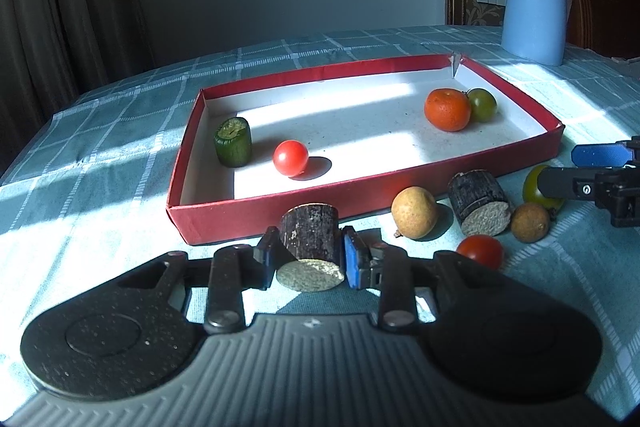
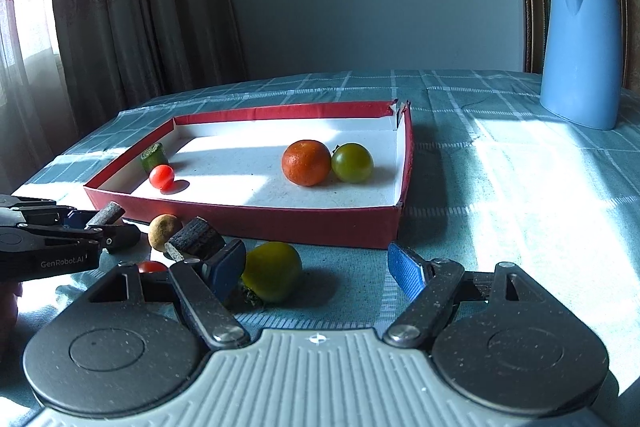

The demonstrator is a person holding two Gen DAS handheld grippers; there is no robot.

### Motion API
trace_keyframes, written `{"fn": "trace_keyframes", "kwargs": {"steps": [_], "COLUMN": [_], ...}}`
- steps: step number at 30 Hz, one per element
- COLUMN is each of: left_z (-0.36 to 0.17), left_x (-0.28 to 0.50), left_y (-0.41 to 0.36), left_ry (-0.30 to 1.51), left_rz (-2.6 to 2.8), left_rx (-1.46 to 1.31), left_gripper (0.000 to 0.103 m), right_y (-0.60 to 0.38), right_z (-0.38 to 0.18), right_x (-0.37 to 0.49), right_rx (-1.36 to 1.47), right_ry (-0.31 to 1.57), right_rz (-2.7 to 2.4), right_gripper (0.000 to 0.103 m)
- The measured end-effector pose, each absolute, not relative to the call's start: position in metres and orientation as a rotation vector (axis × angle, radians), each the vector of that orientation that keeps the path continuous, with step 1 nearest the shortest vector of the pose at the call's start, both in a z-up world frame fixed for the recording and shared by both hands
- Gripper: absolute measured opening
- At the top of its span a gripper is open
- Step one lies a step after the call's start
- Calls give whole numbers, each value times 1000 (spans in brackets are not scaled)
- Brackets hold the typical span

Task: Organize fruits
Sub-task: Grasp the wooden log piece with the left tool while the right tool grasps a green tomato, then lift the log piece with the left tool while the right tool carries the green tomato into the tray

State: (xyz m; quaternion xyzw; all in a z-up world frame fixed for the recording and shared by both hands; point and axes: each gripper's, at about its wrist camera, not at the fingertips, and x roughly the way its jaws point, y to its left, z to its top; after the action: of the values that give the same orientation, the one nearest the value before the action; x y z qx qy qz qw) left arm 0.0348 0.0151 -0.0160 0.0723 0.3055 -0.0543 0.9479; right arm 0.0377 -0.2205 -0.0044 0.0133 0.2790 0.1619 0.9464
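My left gripper is shut on a dark-barked cane piece with a pale cut end, just in front of the red tray. The tray holds a green stub, a red cherry tomato, an orange and a green tomato. My right gripper stands open on the cloth. A yellow-green tomato lies between its fingers, close to the left pad. A second cane piece, a brown round fruit and a red tomato lie loose nearby.
A tall blue jug stands at the back right on the checked teal tablecloth. A smaller brown fruit lies by the right gripper's fingers. Curtains hang behind the table's left edge, and a chair back shows at the far right.
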Motion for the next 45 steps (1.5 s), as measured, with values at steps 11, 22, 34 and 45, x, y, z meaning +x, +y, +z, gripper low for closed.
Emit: {"fn": "trace_keyframes", "kwargs": {"steps": [11,22,34,45], "left_z": [-16,-17,-16,-12], "left_x": [35,35,34,27], "left_y": [14,14,12,12], "left_ry": [620,619,613,569], "left_rz": [-108,-108,-106,-111], "left_rx": [156,159,172,175], "left_gripper": [30,30,29,30], "right_y": [-201,-195,-195,-198], "right_z": [-10,-10,-9,-8], "right_x": [39,38,37,36], "right_rx": [-8,-41,-36,-21], "right_ry": [644,638,629,617], "right_rz": [435,419,415,407], "right_gripper": [42,33,32,32]}}
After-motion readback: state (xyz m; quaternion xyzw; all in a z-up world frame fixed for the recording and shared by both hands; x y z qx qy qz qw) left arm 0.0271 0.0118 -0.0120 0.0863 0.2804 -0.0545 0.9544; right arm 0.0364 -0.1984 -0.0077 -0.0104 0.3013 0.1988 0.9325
